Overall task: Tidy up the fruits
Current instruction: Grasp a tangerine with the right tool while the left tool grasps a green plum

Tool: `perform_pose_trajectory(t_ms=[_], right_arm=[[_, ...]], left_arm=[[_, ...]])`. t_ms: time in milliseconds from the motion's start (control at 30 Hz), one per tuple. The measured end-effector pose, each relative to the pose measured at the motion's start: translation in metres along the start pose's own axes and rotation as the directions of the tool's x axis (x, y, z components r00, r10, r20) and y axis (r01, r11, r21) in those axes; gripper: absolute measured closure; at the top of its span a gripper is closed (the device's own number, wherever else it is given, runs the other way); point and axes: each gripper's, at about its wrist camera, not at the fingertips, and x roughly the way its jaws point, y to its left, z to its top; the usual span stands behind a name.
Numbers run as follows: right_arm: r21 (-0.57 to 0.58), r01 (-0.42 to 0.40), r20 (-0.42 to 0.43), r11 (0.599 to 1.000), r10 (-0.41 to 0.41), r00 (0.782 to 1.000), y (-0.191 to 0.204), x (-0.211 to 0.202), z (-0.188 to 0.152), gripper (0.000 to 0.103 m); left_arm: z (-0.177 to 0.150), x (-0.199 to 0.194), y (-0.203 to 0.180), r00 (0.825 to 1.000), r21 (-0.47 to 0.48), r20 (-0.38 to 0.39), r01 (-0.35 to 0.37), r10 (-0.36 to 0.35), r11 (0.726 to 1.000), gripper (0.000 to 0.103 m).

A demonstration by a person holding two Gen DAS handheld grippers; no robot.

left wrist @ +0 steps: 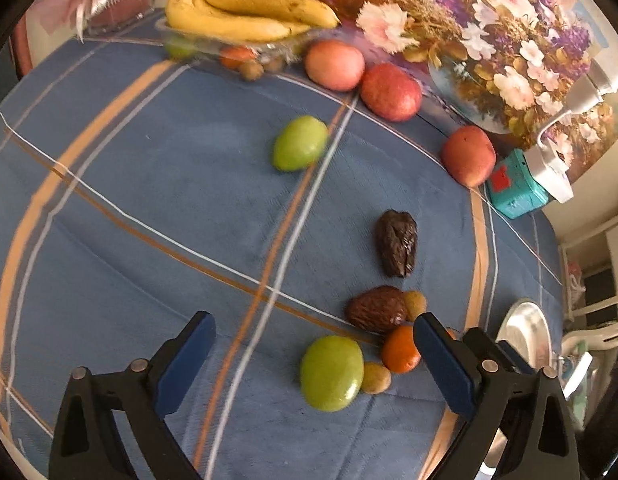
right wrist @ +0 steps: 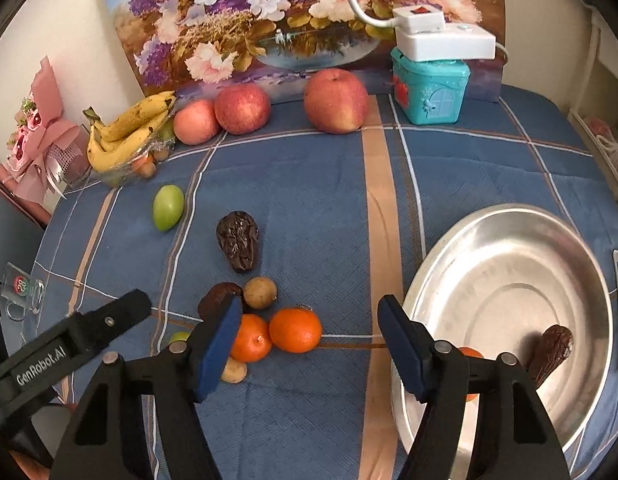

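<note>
Little is done, I judge: the metal tray [right wrist: 509, 240] at near right holds only a date [right wrist: 553, 350] and part-hidden orange fruit, most fruit lies on the worktop [right wrist: 309, 200], and both hand-held grippers, left [left wrist: 315, 364] and right [right wrist: 309, 344], gape empty.

Left wrist camera close above the blue plaid tablecloth [left wrist: 149, 200], angled steeply down, right wrist camera likewise beside the round metal tray [right wrist: 509, 240], both sharing the wrinkled dark date [left wrist: 397, 242] [right wrist: 239, 240], floral painting [left wrist: 469, 20] [right wrist: 269, 12] behind

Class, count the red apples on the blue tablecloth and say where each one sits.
3. Two apples touch beside the bananas; the third apple stands apart, left of the teal box. More may hide behind the bananas.
</note>
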Motion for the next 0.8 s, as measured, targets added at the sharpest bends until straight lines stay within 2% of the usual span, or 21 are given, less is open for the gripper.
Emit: perform_pose_trajectory(t_ms=[67, 300, 367, 500, 633, 733, 800], right_arm=[[0.005, -0.006, -0.013, 1.000, 0.006, 1.000, -0.001, 0.005, -0.002, 0.037], [0.028, -0.032, -0.072, 0.999, 0.034, 0.997, -0.006, 0.025, -0.007, 0.044], [0.034, -0.033, -0.082, 0.999, 0.036, 0.996, -0.007, 0.030, -0.008, 0.046], [0.052, -0.054, -0.092, 0.997, 0.059, 0.994, -0.010, 0.034, -0.009, 0.051], [0.057, -0.074, -0.089, 0.996, 0.079, 0.993, -0.010, 0.034, -0.010, 0.058], [0.068, -0.090, -0.087, 0.994, 0.096, 0.992, -0.009, 0.034, -0.010, 0.063], [0.073, -0.096, -0.087, 0.993, 0.102, 0.991, -0.009, 0.034, -0.010, 0.064]], left_arm=[[-0.002, 0.006, 0.000, 1.000, -0.006, -0.018, 0.006, -0.006, 1.000, 0.006], [-0.007, 0.023, 0.001, 0.996, -0.039, -0.085, 0.039, -0.042, 0.998, 0.016], [-0.010, 0.024, 0.002, 0.993, -0.057, -0.097, 0.064, -0.069, 0.996, 0.022], [-0.012, 0.028, 0.004, 0.985, -0.100, -0.120, 0.108, -0.120, 0.989, 0.023], [-0.013, 0.028, 0.003, 0.988, -0.095, -0.121, 0.084, -0.096, 0.992, 0.037], [-0.015, 0.032, 0.005, 0.987, -0.096, -0.132, 0.078, -0.090, 0.992, 0.042], [-0.015, 0.032, 0.004, 0.989, -0.085, -0.131, 0.058, -0.069, 0.995, 0.051]])
